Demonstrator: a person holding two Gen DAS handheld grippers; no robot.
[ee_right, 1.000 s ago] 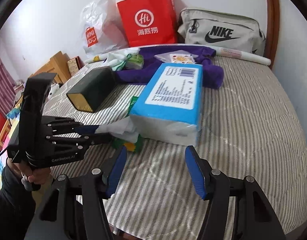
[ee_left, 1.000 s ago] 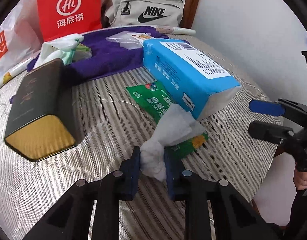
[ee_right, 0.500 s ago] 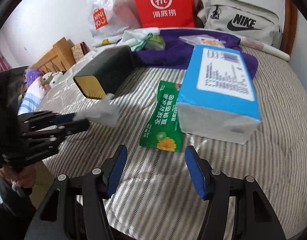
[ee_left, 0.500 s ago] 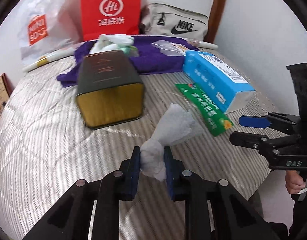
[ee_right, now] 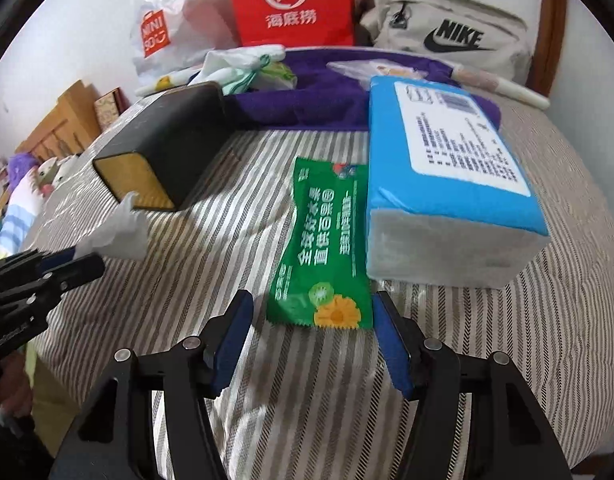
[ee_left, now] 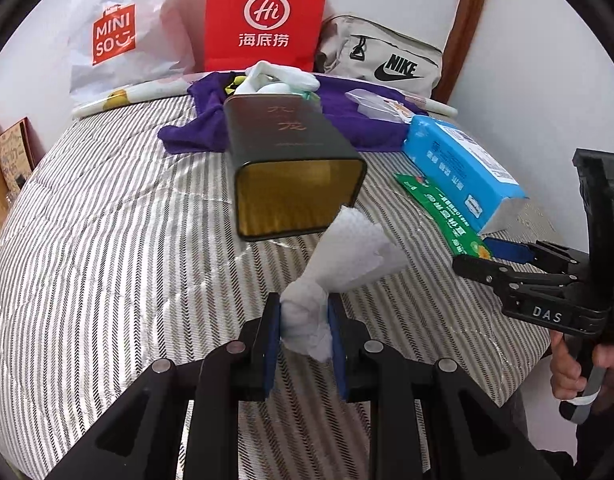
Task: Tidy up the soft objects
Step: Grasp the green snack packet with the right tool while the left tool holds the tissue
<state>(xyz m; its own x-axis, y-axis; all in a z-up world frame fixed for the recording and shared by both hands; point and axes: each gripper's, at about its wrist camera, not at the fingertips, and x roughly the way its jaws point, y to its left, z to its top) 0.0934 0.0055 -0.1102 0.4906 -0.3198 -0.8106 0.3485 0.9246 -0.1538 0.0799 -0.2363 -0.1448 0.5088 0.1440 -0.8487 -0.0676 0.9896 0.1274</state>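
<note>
White tissue [ee_left: 339, 264] pinched, left gripper [ee_left: 305, 330].

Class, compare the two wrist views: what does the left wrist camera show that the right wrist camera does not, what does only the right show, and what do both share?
Only the left wrist view shows the left gripper close up, shut on the crumpled white tissue, and the open gold mouth of the dark box head-on.

Only the right wrist view shows the right gripper with its jaws open over the green packet, plus soft toys off the bed's left edge.

Both share the striped bedspread, blue tissue pack, purple cloth, red bag and Nike bag.
</note>
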